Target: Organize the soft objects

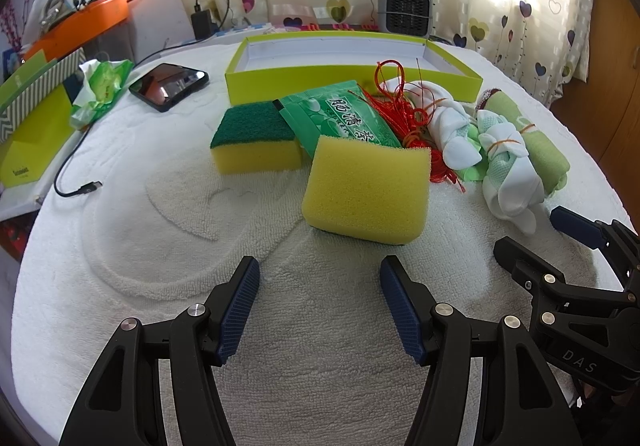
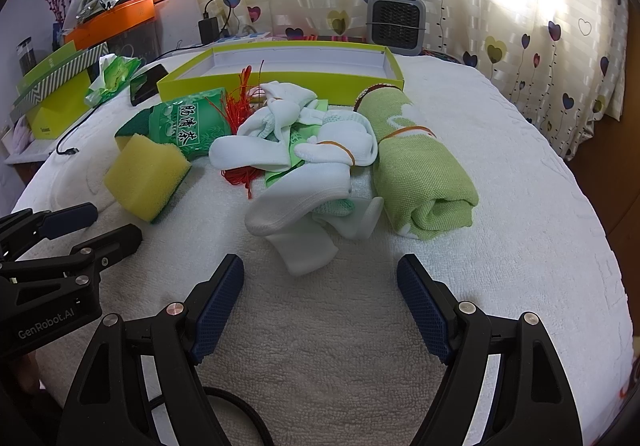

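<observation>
On the white towel lie a yellow sponge (image 1: 366, 191) (image 2: 146, 179), a second sponge with a green scouring top (image 1: 254, 139), a green tissue packet (image 1: 340, 117) (image 2: 188, 123), red tassel cord (image 1: 404, 113), white socks bound with rubber bands (image 1: 506, 165) (image 2: 304, 169) and a rolled green towel (image 2: 420, 165) (image 1: 540, 137). Behind them stands an open lime-green box (image 1: 348, 81) (image 2: 280, 83), nothing inside. My left gripper (image 1: 320, 278) is open, short of the yellow sponge, holding nothing. My right gripper (image 2: 320, 278) is open too, just short of the socks.
A black phone (image 1: 170, 83), a cable (image 1: 72, 181) and a green wrapper (image 1: 102, 87) lie at the left. A small grey heater (image 1: 404, 7) stands behind the box by the curtain. Striped and orange boxes crowd the left side.
</observation>
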The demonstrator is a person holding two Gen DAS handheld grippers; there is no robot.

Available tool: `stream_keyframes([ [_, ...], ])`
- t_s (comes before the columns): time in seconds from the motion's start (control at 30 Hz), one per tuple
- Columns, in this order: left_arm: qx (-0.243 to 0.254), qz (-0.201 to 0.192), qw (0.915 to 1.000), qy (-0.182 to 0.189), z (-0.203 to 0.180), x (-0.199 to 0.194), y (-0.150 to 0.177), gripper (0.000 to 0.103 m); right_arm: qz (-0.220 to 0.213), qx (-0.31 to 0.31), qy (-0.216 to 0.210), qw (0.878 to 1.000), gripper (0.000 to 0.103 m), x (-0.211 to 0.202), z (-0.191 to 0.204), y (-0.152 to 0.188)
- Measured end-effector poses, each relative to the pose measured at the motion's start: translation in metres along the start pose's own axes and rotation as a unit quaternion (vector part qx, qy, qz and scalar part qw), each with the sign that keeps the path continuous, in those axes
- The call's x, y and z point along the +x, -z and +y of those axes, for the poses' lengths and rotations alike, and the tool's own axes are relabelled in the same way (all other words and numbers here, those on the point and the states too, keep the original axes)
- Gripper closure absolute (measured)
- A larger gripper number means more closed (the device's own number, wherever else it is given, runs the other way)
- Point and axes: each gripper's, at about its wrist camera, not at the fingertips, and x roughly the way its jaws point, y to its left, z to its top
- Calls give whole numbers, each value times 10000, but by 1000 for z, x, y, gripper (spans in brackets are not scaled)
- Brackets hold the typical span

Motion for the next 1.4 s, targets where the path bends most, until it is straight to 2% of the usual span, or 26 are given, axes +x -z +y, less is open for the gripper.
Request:
stream_keyframes([
  [1.03,9,0,10000,0,0,0,0,41,-2,-2,-2,10000,24,0,0,0],
  [1.4,109,93,9996,250,5,-2,-5,41,-15,-15,-171,9999,24,-4,-3,1],
])
